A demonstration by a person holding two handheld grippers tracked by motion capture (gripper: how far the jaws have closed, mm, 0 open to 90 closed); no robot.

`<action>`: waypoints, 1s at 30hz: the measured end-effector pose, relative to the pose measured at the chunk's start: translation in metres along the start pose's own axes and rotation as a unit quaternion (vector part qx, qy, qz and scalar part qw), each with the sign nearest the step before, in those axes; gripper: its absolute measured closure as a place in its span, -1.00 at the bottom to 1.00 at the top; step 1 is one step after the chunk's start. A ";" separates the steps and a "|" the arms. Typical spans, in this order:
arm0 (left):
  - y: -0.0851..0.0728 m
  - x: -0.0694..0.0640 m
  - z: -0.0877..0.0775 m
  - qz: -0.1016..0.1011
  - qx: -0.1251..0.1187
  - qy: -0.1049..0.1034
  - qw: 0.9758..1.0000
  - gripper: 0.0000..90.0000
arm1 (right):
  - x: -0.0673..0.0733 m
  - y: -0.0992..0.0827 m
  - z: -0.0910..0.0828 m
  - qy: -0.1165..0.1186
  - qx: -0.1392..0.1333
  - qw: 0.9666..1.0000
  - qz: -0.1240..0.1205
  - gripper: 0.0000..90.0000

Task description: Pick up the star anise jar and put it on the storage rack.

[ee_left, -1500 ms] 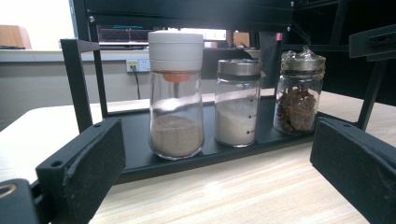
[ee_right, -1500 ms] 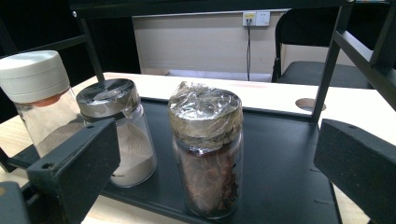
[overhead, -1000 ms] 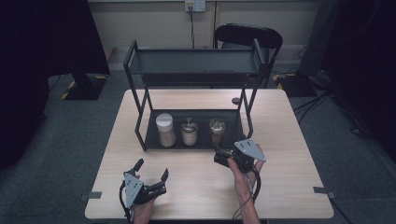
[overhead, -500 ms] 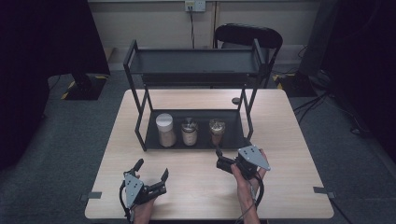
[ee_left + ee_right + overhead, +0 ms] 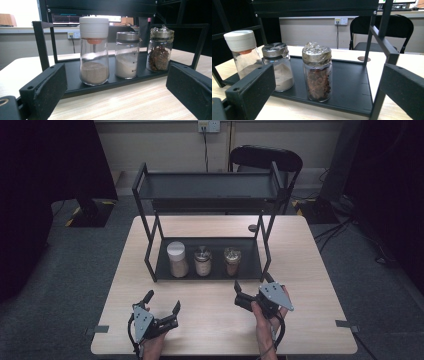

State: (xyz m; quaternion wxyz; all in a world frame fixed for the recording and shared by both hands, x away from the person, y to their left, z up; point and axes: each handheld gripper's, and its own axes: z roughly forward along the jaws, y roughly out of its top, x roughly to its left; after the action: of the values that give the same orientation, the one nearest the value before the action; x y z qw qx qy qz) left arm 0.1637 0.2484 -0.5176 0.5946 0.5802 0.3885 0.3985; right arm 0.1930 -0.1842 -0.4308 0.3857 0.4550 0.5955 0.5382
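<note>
Gaping right claw [image 5: 252,293] faces star-anise jar [image 5: 317,71], rack post [image 5: 381,75] beside.

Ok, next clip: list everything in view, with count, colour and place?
Table: one, light wood, centre.
Rack: one, black metal, two shelves, on the table's far half.
White-capped jar: one, clear, brown powder, lower shelf, left.
Metal-capped jar: one, clear, pale powder, lower shelf, middle.
Foil-topped jar: one, clear, brown spice, lower shelf, right.
Round disc: one, dark, on the table behind the rack.
Chair: one, black, beyond the table.
Left gripper: black, open, near edge.
Right gripper: black, open, in front of the foil-topped jar.
</note>
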 end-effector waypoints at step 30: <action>0.000 0.000 0.000 0.000 0.000 0.001 1.000 -0.94 | 0.006 -0.040 -0.025 -0.031 -0.039 0.999 -0.002 -1.00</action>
State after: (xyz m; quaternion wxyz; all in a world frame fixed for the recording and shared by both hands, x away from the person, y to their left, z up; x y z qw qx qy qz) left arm 0.1635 0.2480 -0.5177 0.5943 0.5797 0.3890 0.3993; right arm 0.1624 -0.1854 -0.4677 0.4220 0.4553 0.5627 0.5459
